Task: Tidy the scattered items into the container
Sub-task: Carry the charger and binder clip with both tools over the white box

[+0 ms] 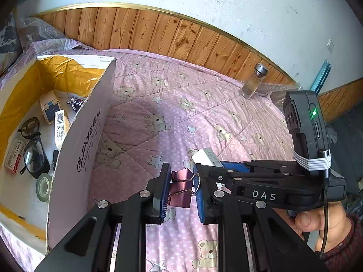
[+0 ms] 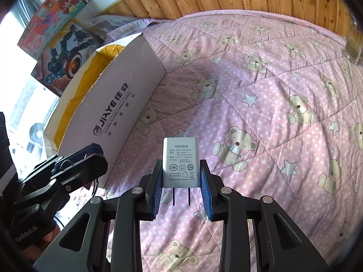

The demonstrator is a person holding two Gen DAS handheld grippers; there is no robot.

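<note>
The pink binder clip (image 1: 180, 187) sat pinched between the blue pads of the left gripper (image 1: 181, 188), jaws closed down to the clip's width, held above the quilt (image 1: 204, 117) just beside the white cardboard box (image 1: 86, 140). The white power adapter (image 2: 180, 162) was clamped the same way in the right gripper (image 2: 180, 181), jaws narrowed onto its two flat sides, prongs pointing back toward the camera and its top half standing clear of the pads. The likeliest trouble seemed to be the clip: one pad appeared to bear on its wire handle, so it might swivel or spring out when carried. The adapter's smooth plastic, gripped only along its lower half, could slide if tipped. The box's near wall stood tall between both grippers and the interior, so each load would have to be lifted over the rim; a low approach would likely catch the edge and push the light carton across the soft bedding. The two grippers were close together, and crowding toward the same opening risked a knock. Inside, glasses (image 1: 34, 149), a roll of tape (image 1: 44, 187), a staple box (image 1: 14, 156) and small cartons (image 1: 50, 110) already covered much of the floor. A glass bottle (image 1: 254, 81) remained standing well apart near the wooden headboard (image 1: 181, 36), prone to toppling on the quilt.
</note>
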